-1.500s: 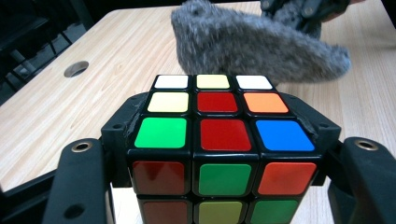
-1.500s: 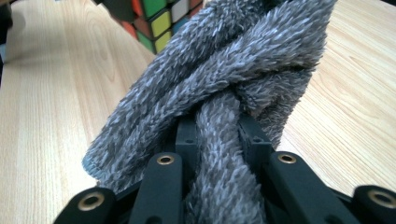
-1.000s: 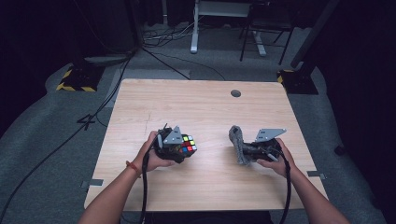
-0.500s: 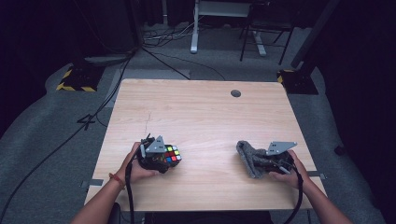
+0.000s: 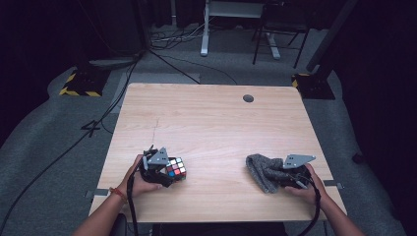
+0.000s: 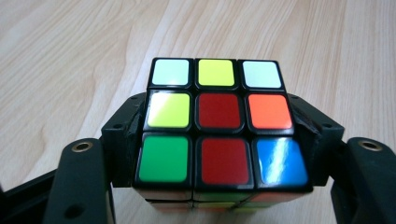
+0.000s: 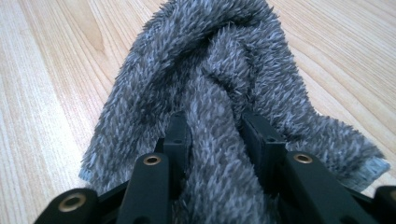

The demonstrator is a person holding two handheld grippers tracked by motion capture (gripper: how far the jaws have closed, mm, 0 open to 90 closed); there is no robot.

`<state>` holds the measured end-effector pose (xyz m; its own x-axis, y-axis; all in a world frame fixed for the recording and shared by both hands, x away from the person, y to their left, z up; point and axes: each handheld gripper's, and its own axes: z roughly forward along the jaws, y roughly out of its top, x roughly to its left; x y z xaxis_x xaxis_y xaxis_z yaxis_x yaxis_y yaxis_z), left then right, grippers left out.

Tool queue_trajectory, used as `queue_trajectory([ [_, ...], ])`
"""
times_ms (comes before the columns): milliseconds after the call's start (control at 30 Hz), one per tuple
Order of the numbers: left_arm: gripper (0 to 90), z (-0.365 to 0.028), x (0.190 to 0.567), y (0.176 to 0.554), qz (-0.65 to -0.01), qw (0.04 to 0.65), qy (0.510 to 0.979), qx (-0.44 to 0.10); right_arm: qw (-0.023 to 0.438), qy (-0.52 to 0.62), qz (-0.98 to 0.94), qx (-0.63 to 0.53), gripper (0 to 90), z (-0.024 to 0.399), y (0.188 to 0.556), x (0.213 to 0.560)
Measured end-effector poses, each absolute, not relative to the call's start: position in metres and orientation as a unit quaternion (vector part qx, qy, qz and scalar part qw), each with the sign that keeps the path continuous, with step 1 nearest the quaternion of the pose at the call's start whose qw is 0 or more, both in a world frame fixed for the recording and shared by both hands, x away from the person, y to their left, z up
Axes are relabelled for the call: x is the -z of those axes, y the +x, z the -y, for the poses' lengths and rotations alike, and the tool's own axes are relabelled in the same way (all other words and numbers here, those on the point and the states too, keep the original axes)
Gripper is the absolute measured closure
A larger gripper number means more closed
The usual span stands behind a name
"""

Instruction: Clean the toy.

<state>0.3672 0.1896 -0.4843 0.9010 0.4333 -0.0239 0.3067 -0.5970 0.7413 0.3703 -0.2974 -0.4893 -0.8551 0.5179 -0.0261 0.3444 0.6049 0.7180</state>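
A scrambled cube (image 5: 175, 169) sat low over the table's near left part, its top face showing red, yellow and white stickers. A grey fluffy cloth (image 5: 264, 170) lay bunched at near right.

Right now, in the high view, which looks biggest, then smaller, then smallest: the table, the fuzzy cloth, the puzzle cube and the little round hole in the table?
1. Table, by far the biggest.
2. Cloth.
3. Cube, a bit smaller than the cloth, though the tongs hide part of each.
4. Hole, the smallest; it lies farther from the camera, which shrinks it a little.
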Motion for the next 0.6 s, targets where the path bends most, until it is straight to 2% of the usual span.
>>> queue_trajectory([
  [367, 31.0, -0.1882, 0.4875, 0.3682, -0.215, 0.387, 0.893, -0.077, 0.119, 0.246, -0.884, -0.379, 60.6, 0.2979, 0.3691, 0.4916],
  [600, 28.3, -0.1846, 0.4825, 0.3655, -0.206, 0.378, 0.897, -0.103, 0.123, 0.249, -0.883, -0.378, 51.9, 0.2965, 0.3711, 0.4885],
])
